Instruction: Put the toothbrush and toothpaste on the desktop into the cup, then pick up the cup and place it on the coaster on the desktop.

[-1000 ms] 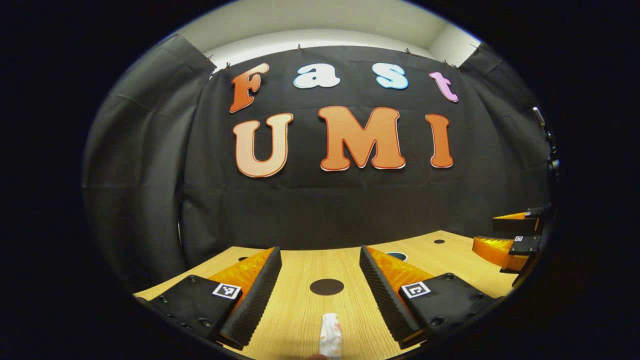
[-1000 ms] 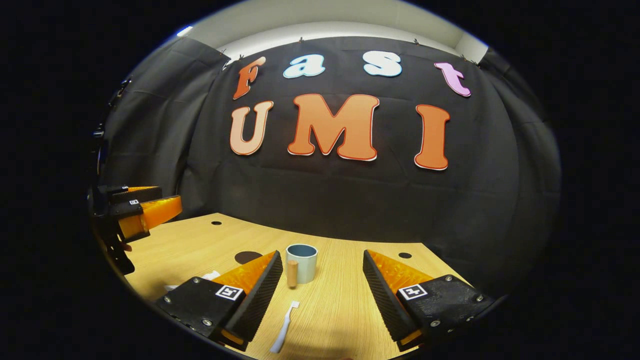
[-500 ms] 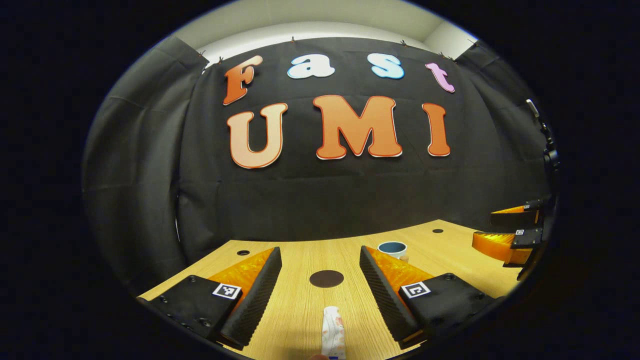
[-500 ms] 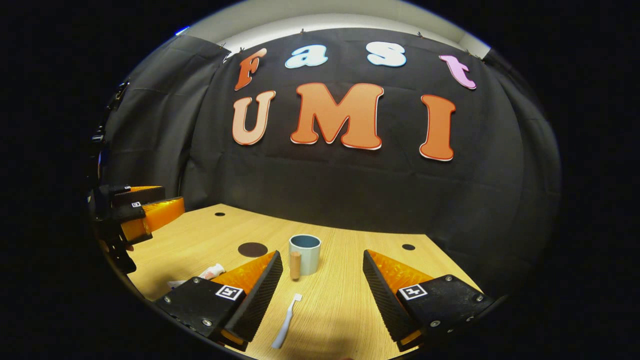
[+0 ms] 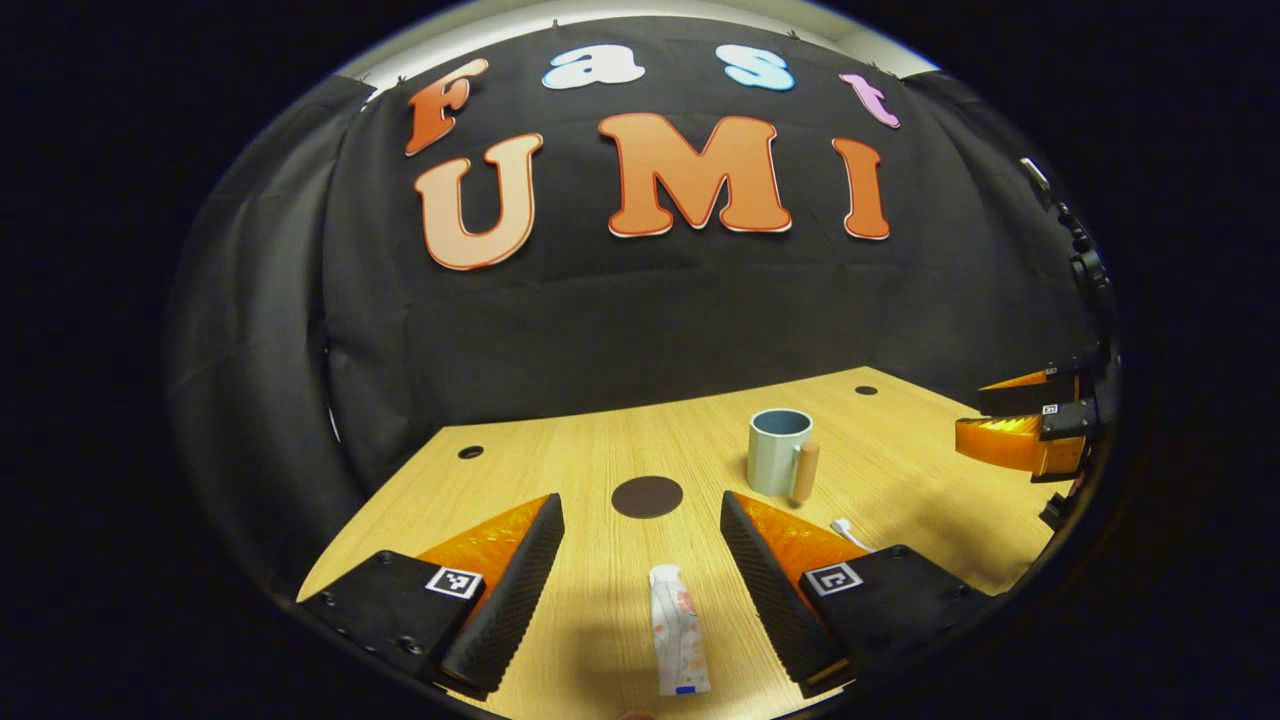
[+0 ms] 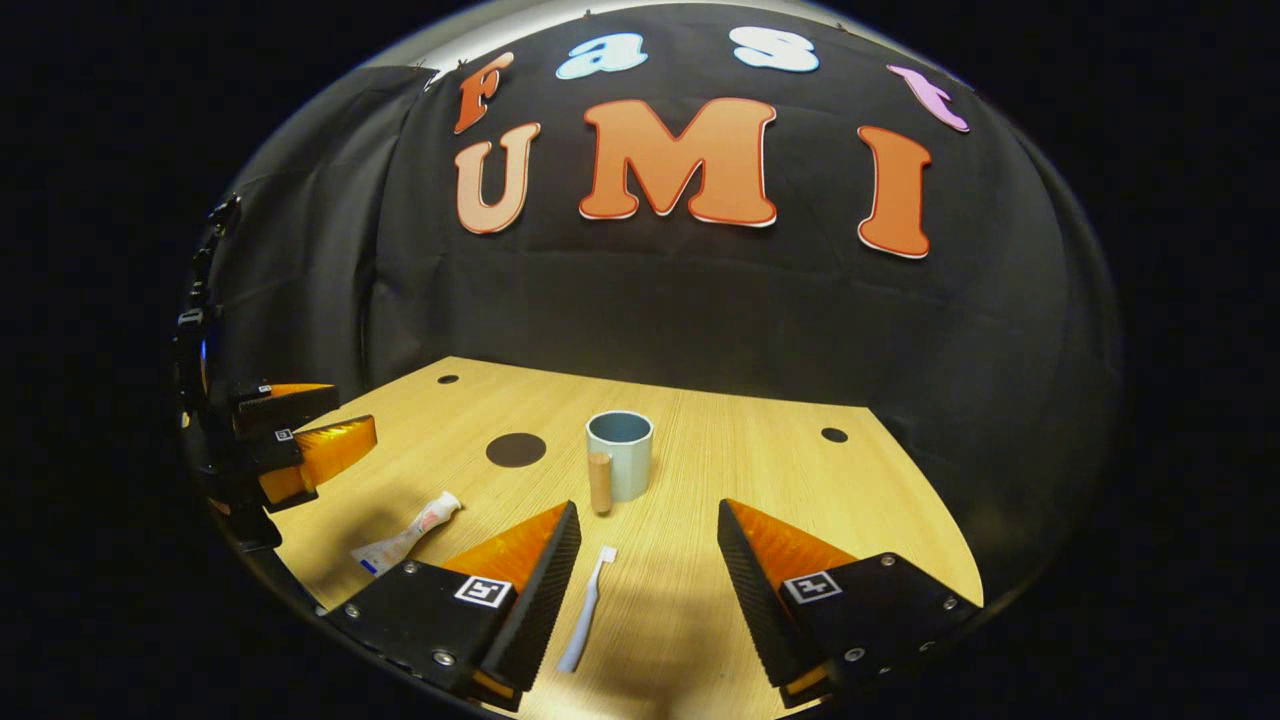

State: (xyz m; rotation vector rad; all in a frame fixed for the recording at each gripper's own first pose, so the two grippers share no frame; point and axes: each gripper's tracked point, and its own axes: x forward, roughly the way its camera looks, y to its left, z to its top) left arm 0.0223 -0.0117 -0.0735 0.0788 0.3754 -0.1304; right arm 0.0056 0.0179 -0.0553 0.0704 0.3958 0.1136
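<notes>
Two hand-held grippers hover over a light wooden desktop [image 5: 600, 460] in a booth hung with black cloth. In the left gripper view, the left gripper [image 5: 642, 590] has its jaws spread wide and holds nothing; a white toothpaste tube with pink print [image 5: 677, 640] lies flat on the wood between its two fingers, touching neither, its crimped end toward the camera. Just past the fingertips sits a dark brown round coaster [image 5: 647, 496], flat on the desktop and bare. Farther right stands a pale blue-grey cup with a wooden handle [image 5: 781, 451], upright, its mouth open and nothing leaning in it. The white head of a toothbrush [image 5: 845, 528] peeks out beside the gripper's right finger, which hides the rest of it.

In the right gripper view, the right gripper [image 6: 648, 590] is likewise wide open and empty above the wood. The pale blue slim toothbrush lies between its fingers, close by the left one, bristle end pointing toward the cup, which stands just beyond the fingertips with its handle facing the camera. The coaster lies left of the cup, apart from it, and the toothpaste tube lies nearer, left of the gripper's left finger. Small dark round holes [image 6: 833, 435] dot the far part of the desktop.
</notes>
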